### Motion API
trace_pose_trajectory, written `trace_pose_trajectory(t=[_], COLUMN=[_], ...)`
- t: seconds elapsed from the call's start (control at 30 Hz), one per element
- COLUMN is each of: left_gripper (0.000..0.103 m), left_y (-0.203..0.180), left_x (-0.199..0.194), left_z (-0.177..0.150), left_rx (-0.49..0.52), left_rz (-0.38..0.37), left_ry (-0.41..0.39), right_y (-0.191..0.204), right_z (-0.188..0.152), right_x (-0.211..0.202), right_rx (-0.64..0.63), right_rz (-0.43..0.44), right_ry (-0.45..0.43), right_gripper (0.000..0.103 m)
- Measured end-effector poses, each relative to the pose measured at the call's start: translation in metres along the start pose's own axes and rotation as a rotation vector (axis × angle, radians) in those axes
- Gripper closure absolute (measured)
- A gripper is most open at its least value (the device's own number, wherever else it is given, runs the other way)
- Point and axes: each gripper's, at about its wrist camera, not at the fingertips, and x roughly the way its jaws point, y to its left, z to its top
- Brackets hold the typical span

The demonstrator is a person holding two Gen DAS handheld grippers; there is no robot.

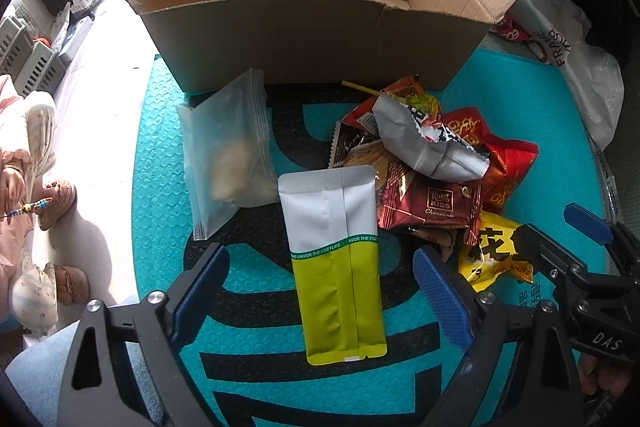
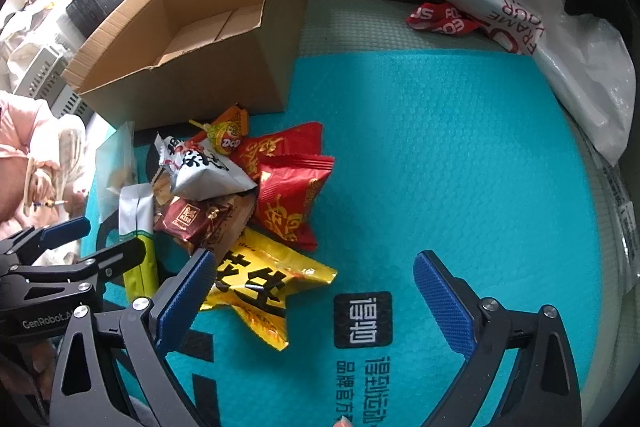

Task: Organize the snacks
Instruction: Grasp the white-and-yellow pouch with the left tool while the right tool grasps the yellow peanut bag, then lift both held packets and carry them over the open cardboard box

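Over the teal mat [image 2: 440, 147], both grippers' jaws wide, empty; left gripper [image 1: 322, 275] astride white-green pouch [image 1: 336, 267].

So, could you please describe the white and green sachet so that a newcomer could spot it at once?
Start at the open cardboard box on the teal mat. In front of it, left of the snack pile, the sachet lies flat between the open left gripper fingers. It alone is long, plain white above and lime green below.

Bright daylight from upper left, overexposed there; fisheye-bent edges, dark vignette.
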Motion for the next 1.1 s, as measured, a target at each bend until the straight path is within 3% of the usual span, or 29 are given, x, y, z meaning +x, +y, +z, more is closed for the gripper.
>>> trace_pose_trajectory(t=[0.3,0.4,0.5,0.6,0.67,0.7,0.77,0.83,1.1], left_gripper=[0.009,0.019,0.021,0.034,0.051,0.056,0.057,0.058,0.06], left_y=[0.005,0.01,0.012,0.012,0.008,0.008,0.01,0.011,0.012], left_x=[0.018,0.024,0.023,0.021,0.021,0.02,0.019,0.018,0.009], left_z=[-0.014,-0.018,-0.02,-0.021,-0.02,-0.02,-0.017,-0.018,-0.025], left_rx=[-0.006,-0.021,-0.019,0.001,0.008,0.009,0.003,-0.004,-0.011], left_rz=[-0.013,-0.031,-0.03,-0.01,0.004,0.011,0.003,0.002,-0.025], left_ry=[0.062,0.088,0.074,0.06,0.05,0.045,0.043,0.038,0.037], right_y=[0.003,0.007,0.011,0.015,0.021,0.023,0.026,0.03,0.015], right_z=[-0.006,-0.009,-0.011,-0.012,-0.014,-0.015,-0.015,-0.014,-0.015], right_x=[0.021,0.025,0.03,0.036,0.036,0.036,0.036,0.038,0.034], right_rx=[0.005,-0.001,-0.003,-0.01,-0.022,-0.031,-0.045,-0.055,-0.018], right_rz=[0.051,0.061,0.094,0.113,0.109,0.117,0.107,0.066,0.095], right_ry=[0.059,0.064,0.084,0.101,0.094,0.093,0.09,0.092,0.083], right_gripper=[0.002,0.005,0.015,0.024,0.026,0.031,0.042,0.059,0.067])
